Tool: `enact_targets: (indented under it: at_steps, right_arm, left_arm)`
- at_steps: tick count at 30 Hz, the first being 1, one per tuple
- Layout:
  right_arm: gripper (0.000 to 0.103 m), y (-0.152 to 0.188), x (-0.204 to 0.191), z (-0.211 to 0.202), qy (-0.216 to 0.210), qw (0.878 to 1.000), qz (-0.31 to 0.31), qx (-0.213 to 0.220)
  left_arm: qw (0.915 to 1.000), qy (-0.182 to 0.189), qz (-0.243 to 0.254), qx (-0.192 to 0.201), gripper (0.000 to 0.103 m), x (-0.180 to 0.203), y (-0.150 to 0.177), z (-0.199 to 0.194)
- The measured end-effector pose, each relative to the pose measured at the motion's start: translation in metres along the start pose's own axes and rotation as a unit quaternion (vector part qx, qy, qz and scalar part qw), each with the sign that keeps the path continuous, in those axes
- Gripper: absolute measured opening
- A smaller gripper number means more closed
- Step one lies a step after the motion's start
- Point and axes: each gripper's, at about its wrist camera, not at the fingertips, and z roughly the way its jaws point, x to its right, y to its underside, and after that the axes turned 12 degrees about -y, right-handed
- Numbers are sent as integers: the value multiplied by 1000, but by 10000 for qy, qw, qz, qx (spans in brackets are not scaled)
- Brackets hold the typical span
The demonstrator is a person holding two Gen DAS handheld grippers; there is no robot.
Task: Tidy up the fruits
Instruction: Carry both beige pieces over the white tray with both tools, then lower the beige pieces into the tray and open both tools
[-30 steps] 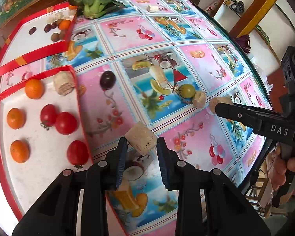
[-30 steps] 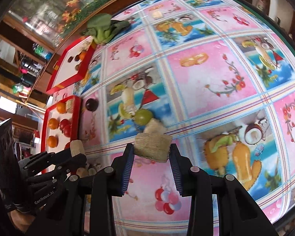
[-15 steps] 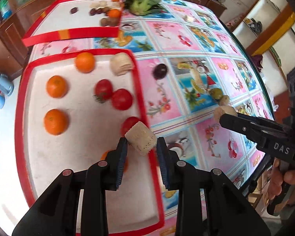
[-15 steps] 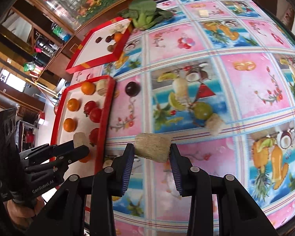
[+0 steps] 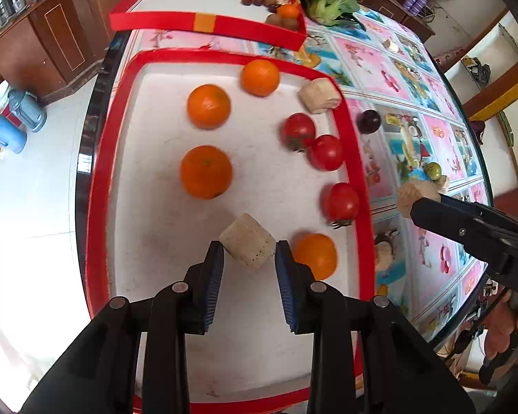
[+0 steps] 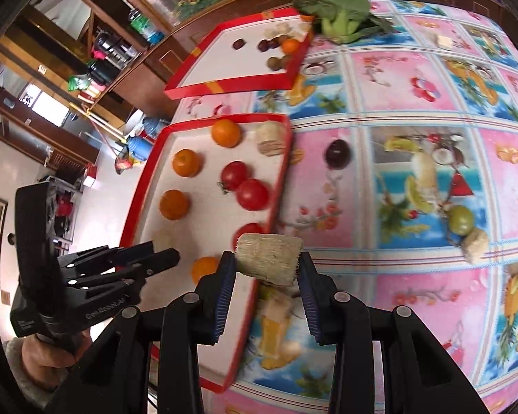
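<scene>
**Two sugarcane pieces held over the near tray's edge**

The left gripper (image 5: pixel 248 258) is clamped on a pale sugarcane chunk (image 5: pixel 248 246) above the white floor of the near red tray (image 5: pixel 100 158), mid-frame. Around it lie oranges (image 5: pixel 205 171) and tomatoes (image 5: pixel 340 203), one orange (image 5: pixel 316 255) just right of the pads. The right gripper (image 6: pixel 265 269) is clamped on a fibrous sugarcane piece (image 6: pixel 268 255) over that tray's right rim. A second ago both hung over the patterned tablecloth (image 6: pixel 414 79); a dark plum (image 6: pixel 337 153) stays there.
</scene>
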Motion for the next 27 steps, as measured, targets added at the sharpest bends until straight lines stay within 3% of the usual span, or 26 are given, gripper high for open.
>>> enact_targets:
  at_steps: [9,27]
  right_arm:
    - [37,-22,-33,53,36,9991,-250,-328]
    - [37,-31,-29,102,396,9973,-293,-548]
  left_arm:
    - [10000,8,6,-87,28,-18,-4,14]
    - [9990,37,447,-27,28,-11,-19,22]
